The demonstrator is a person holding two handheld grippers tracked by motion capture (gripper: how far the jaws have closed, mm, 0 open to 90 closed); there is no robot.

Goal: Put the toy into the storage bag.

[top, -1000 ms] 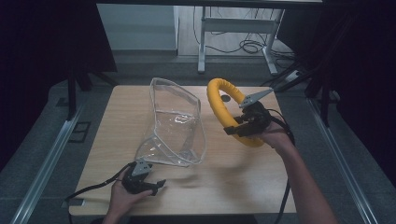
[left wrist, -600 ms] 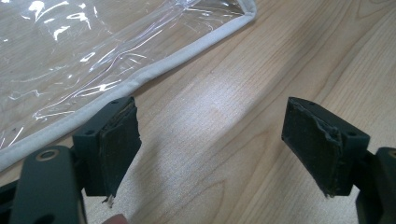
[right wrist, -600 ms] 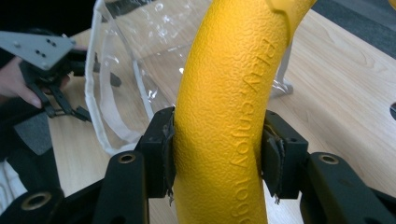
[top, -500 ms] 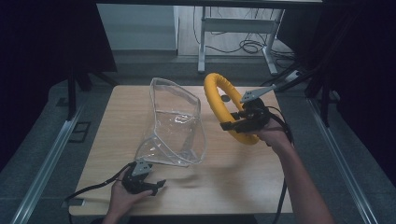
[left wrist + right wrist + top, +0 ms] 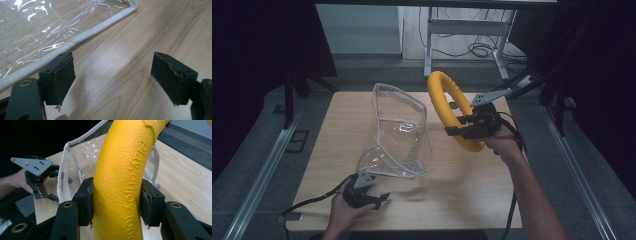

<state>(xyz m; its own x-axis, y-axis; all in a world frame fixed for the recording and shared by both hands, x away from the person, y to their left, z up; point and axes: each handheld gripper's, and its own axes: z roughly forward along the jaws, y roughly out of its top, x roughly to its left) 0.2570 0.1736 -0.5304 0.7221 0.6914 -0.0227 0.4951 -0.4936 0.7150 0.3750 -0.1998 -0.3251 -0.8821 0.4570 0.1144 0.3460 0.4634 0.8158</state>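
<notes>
1 yellow ring (image 5: 447, 107), 1 clear bag (image 5: 399, 132), 2 tools.

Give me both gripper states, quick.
Left gripper: open, empty, beside the clear bag.
Right gripper: shut on the yellow ring.

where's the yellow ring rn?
In the high view the yellow ring is held upright above the table's right half, clamped in the right gripper, just right of the clear bag.

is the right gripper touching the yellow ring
Touching. In the right gripper view, the right gripper has both pads pressed against the yellow ring, clamping it from either side.
</notes>
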